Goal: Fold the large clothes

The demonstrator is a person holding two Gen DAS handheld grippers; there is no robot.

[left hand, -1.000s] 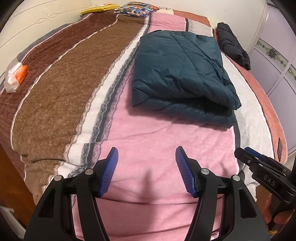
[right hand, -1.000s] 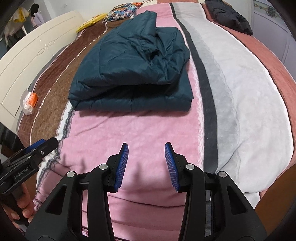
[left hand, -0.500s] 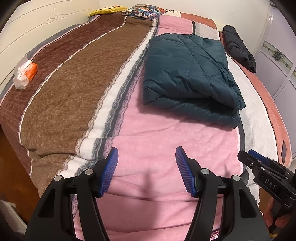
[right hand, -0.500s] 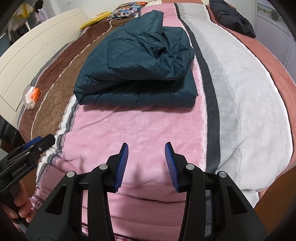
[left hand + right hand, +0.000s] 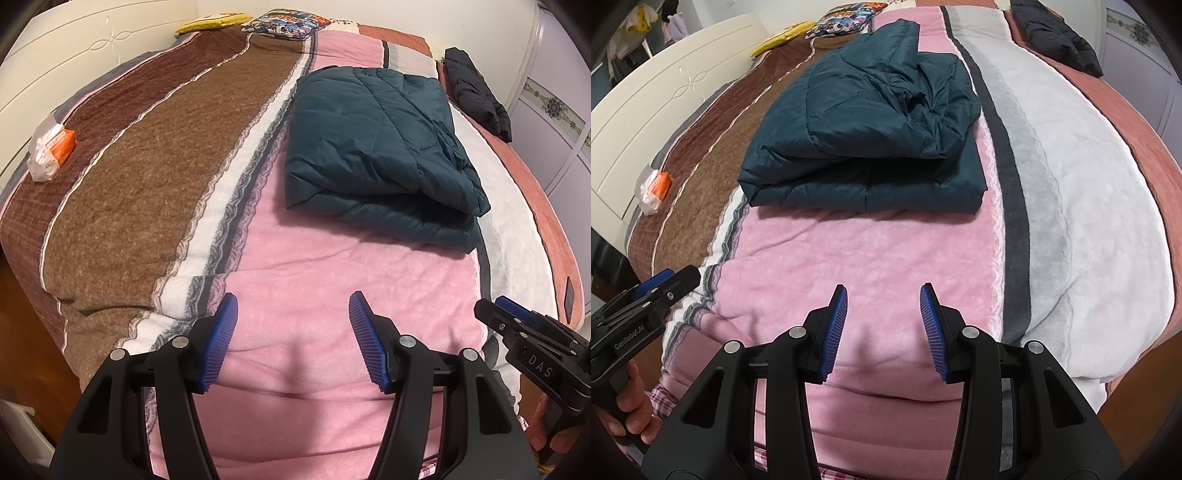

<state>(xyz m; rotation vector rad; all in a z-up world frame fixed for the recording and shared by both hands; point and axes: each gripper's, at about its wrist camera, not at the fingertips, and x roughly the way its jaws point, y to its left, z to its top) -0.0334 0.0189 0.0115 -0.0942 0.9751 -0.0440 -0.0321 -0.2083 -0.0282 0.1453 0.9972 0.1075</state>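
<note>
1. Left wrist view. The left hand-held gripper (image 5: 293,334) is released, jaws wide apart and empty, above the near pink stripe of the bed (image 5: 332,280). The teal quilted jacket (image 5: 376,147) lies folded on the far middle of the bed, well apart from the fingers. The right hand-held gripper (image 5: 487,308) enters at the near right edge.
2. Left wrist view, surroundings. An orange-and-white packet (image 5: 51,151) sits far left; a black garment (image 5: 476,94) lies far right.
3. Right wrist view. The right hand-held gripper (image 5: 883,321) is released and empty, also over the near pink stripe. The jacket (image 5: 864,133) shows a rumpled top layer on its right side, and its near edge is a thick stacked fold.
4. Judgement: folding looks nearly done. If tidying follows, pinch only the loose top layer at the right, close fully before lifting, and smooth it toward the left so the stacked layers do not slide.
</note>
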